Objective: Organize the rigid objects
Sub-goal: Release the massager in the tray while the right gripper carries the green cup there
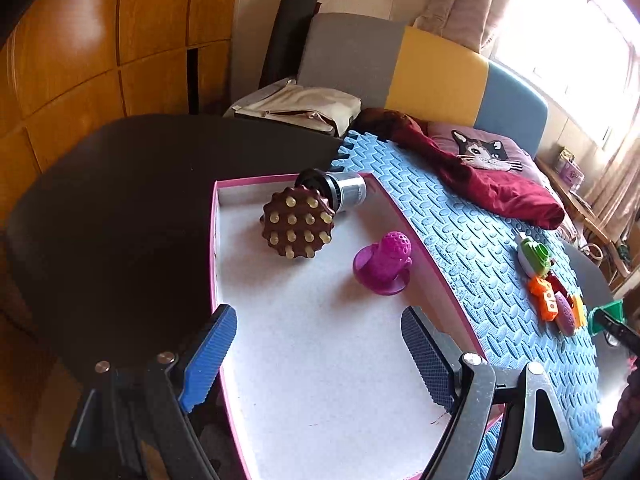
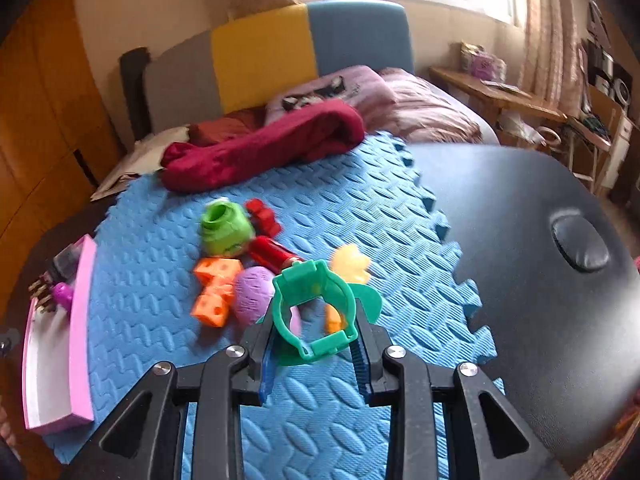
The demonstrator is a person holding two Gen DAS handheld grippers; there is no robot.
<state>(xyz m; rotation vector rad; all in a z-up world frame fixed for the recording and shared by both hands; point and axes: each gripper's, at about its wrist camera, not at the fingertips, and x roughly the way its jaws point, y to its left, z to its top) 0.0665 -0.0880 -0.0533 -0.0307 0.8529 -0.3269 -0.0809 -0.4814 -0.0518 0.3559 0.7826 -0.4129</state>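
Green plastic ring-shaped toy (image 2: 316, 312) gripped in the right gripper (image 2: 316, 344), lifted over the blue foam mat (image 2: 152, 300).
Next, I judge: carry toward the pink-walled cardboard tray (image 2: 82, 320) at nine o'clock; left gripper (image 1: 320, 356) jaws wide apart, empty, above the tray.

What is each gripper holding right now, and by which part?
Right gripper clamps the green ring toy by its lower rim; left gripper holds nothing.

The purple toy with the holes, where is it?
In the left wrist view, the purple toy stands inside the pink box, near its right wall, just right of the brown knobby massager.
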